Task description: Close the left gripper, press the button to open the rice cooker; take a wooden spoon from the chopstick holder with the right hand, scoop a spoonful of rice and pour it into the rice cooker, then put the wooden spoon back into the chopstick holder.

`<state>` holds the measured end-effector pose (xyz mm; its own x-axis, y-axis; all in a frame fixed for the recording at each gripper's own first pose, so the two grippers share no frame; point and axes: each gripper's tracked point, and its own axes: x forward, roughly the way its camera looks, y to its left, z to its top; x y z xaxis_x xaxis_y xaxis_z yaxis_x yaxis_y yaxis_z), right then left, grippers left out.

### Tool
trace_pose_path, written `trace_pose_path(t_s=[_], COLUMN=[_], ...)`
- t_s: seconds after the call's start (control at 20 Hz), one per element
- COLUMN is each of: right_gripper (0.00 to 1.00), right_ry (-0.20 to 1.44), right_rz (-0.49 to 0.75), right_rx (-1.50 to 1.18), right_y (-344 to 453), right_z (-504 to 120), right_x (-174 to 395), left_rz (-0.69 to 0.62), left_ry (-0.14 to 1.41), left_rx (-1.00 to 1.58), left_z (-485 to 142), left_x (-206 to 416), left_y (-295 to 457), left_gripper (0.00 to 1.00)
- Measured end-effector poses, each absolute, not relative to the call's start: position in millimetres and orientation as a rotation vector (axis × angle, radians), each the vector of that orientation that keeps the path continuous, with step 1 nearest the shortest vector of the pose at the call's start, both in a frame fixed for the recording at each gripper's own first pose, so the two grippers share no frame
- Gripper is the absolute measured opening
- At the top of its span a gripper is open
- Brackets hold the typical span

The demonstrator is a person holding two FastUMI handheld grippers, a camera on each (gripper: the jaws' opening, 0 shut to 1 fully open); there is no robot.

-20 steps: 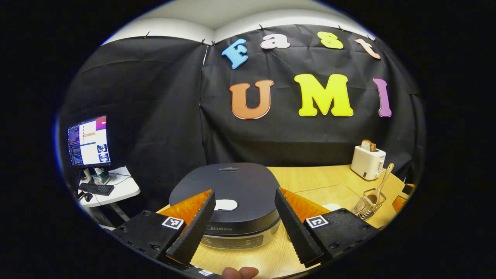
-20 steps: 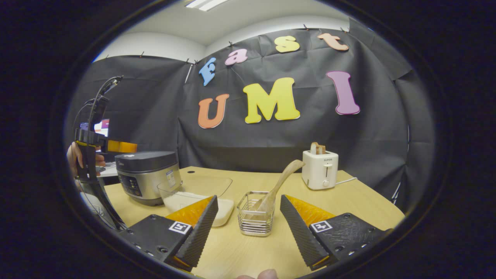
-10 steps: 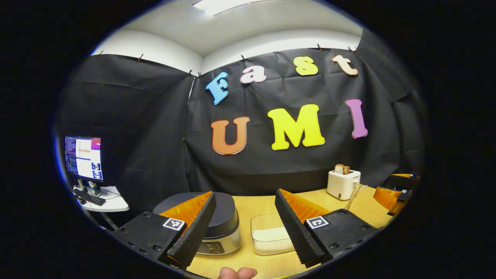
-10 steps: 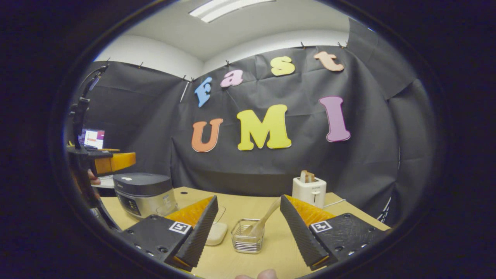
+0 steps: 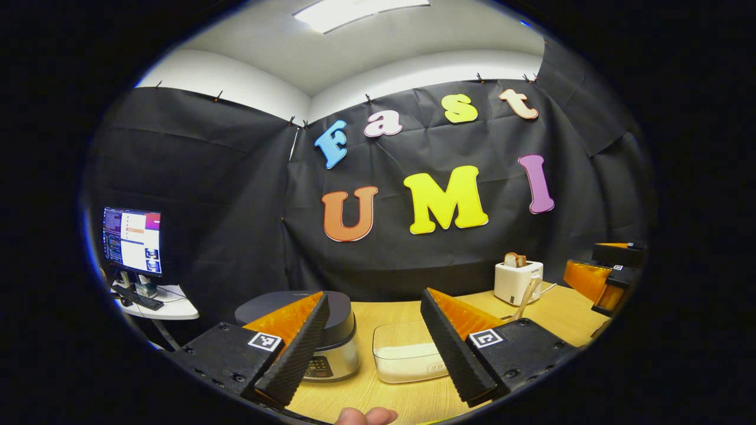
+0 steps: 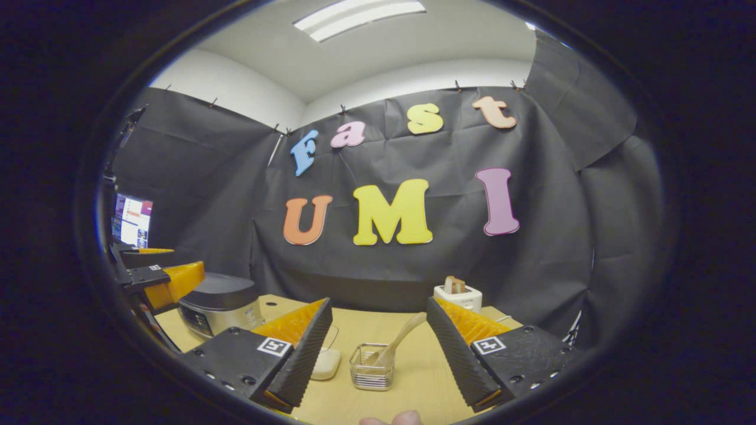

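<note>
A light wooden bench [image 5: 384,313] in a booth hung with black cloth, under a white ceiling with a long light panel [image 6: 359,12]. At far left, beyond the bench, a small white side table [image 5: 168,307] with a lit monitor [image 5: 132,239] and a keyboard.

On the bench, in the left gripper view: a dark-lidded, silver-bodied rice cooker [image 5: 339,348], lid down, at left; just right of it a clear rectangular container of white rice [image 5: 401,357]; farther back at right a white toaster [image 5: 517,282] with slices of bread in its slots.

In the right gripper view: a small wire chopstick holder [image 6: 371,375] near the middle of the bench, with a pale wooden spoon [image 6: 401,342] standing in it, handle leaning up and to the right. Same cooker at left, toaster at back.

Left hand-held gripper [image 5: 375,354], black with orange-backed ribbed fingers, spread wide apart, grasping nothing, raised above the bench in front of the cooker and the rice container. Right hand-held gripper [image 6: 378,357] likewise spread wide and empty, the chopstick holder seen between its fingers but well apart from them.

Cooker's left side masked by the left finger in the left gripper view; front panel too small to make out. Rice container partly covered by fingers in both views. A fingertip [image 5: 366,416] cut off at the bottom edge.
</note>
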<state>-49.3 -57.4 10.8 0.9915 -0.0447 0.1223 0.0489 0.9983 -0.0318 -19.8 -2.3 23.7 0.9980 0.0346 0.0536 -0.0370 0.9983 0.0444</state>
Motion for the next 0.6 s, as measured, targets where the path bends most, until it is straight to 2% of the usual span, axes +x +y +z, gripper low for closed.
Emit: trace_pose_path(t_s=[0.15, 0.25, 0.35, 0.5, 0.55, 0.6], right_gripper=[0.92, 0.95, 0.92, 0.92, 0.95, 0.92], right_ry=[-0.121, -0.120, -0.122, -0.121, -0.118, -0.116], right_rz=[-0.048, -0.036, -0.027, -0.025, -0.025, -0.025], right_rx=[-0.054, -0.050, -0.044, -0.043, -0.042, -0.043], right_y=[-49, -36, -29, -23, -22, -21], right_z=[16, 22, 27, 29, 29, 29], right_x=[-48, -28, -27, -27, -26, -26], left_rz=[0.049, 0.045, 0.055, 0.074, 0.070, 0.066], left_ry=[-0.071, -0.073, -0.076, -0.073, -0.071, -0.071], left_rx=[0.056, 0.039, 0.023, 0.014, 0.014, 0.015], left_z=[31, 32, 34, 34, 33, 33], left_x=[-24, -24, -24, -24, -23, -22], left_y=[6, 9, 17, 29, 28, 28], left_gripper=[0.99, 0.99, 0.99, 0.99, 0.99, 0.99])
